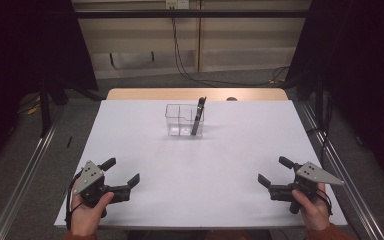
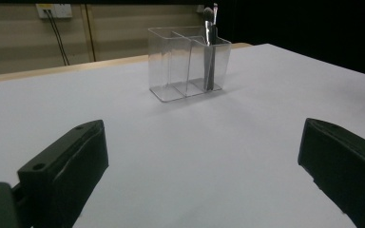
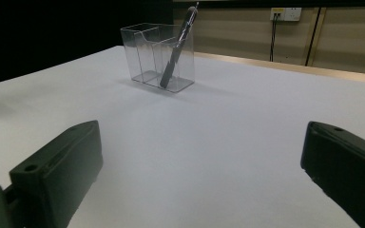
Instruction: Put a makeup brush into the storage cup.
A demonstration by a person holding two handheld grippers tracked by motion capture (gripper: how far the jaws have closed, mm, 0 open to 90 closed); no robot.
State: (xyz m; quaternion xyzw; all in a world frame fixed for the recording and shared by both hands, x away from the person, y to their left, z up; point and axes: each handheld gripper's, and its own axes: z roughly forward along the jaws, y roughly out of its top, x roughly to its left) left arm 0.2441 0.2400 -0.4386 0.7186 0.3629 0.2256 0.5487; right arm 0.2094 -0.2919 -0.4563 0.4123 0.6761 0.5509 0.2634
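Note:
A clear plastic organiser (image 1: 180, 121) with three compartments stands on the white table (image 1: 200, 165), past its middle. A dark makeup brush (image 1: 198, 116) leans upright in its right-hand compartment, bristles up (image 2: 210, 14). In the left gripper view the organiser (image 2: 180, 66) is ahead, slightly right of centre. In the right gripper view the organiser (image 3: 145, 54) stands ahead on the left with the brush (image 3: 177, 50) tilted inside. My left gripper (image 1: 124, 171) rests near the front left corner, open and holding nothing. My right gripper (image 1: 274, 171) sits open near the front right corner, also holding nothing.
A wooden table edge (image 1: 195, 94) runs behind the white surface. Cables (image 1: 190, 75) trail on the floor beyond. Metal rails (image 1: 25, 175) flank the table on both sides. Wide bare tabletop lies between the grippers and the organiser.

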